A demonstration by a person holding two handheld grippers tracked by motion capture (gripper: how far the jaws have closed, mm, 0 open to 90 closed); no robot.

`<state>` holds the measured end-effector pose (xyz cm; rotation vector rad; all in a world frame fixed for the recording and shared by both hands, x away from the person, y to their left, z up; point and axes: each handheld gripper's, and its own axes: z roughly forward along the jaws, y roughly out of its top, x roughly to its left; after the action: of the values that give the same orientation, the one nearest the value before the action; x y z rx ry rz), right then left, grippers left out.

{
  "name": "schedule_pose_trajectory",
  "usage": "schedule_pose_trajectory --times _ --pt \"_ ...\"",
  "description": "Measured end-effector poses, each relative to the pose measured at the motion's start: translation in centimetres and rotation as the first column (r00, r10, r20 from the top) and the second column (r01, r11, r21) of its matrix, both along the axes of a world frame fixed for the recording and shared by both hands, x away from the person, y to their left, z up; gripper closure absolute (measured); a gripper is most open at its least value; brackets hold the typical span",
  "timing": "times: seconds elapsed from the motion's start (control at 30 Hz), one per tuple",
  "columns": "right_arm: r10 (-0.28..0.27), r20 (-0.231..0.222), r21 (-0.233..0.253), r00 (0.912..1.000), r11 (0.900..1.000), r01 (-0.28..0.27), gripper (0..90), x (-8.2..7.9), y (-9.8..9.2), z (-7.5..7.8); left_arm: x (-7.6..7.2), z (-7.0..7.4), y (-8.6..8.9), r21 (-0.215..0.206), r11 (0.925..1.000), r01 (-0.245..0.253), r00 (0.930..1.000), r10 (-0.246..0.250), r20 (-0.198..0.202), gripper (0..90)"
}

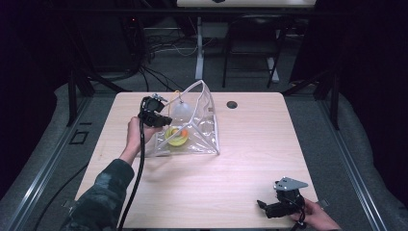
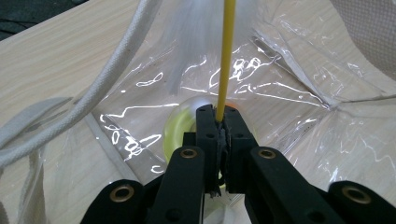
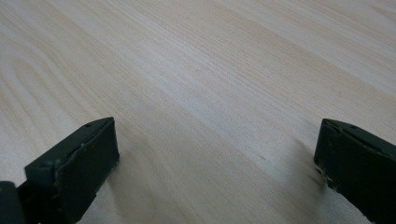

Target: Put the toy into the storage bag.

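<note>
The right gripper (image 1: 269, 207) sat released, jaws wide, near the table's (image 1: 250, 159) near-right edge; the left gripper (image 2: 220, 122) clenched a yellow cord (image 2: 226, 56) over the clear bag (image 1: 204, 122).

High view overlooks table (image 1: 231, 173), gripper views close above it

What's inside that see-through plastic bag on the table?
Inside the clear bag lies a yellow-green round thing with an orange bit beside it. The left claw, shut on a yellow strip, covers part of it, so I cannot tell what it is.
</note>
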<state>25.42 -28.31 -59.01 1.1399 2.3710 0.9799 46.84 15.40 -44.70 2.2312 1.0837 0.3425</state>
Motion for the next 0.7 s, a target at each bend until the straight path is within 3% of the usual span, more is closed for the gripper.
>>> schedule_pose_trajectory --times 0.13,0.23,0.33,0.47,0.7 --pt "0.000 0.000 0.000 1.0000 1.000 0.000 0.0 0.0 0.0 0.0 -0.1 0.1 0.0 -0.006 1.0000 0.001 1.0000 -0.001 -0.003 87.1" --pt "0.000 0.000 0.000 1.0000 1.000 0.000 0.0 0.0 0.0 0.0 -0.3 0.5 0.3 -0.026 0.9996 0.006 1.0000 -0.006 -0.007 75.6" --pt "0.000 0.000 0.000 1.0000 1.000 0.000 0.0 0.0 0.0 0.0 -0.6 0.9 0.4 -0.026 0.9997 0.001 1.0000 -0.001 -0.006 69.9" --pt "0.000 0.000 0.000 1.0000 1.000 0.000 0.0 0.0 0.0 0.0 -1.1 1.7 0.9 -0.036 0.9993 -0.008 1.0000 0.008 0.000 51.9" --pt "0.000 0.000 0.000 1.0000 1.000 0.000 0.0 0.0 0.0 0.0 -2.3 3.8 1.8 -0.043 0.9990 0.005 0.9995 -0.004 0.032 37.2"
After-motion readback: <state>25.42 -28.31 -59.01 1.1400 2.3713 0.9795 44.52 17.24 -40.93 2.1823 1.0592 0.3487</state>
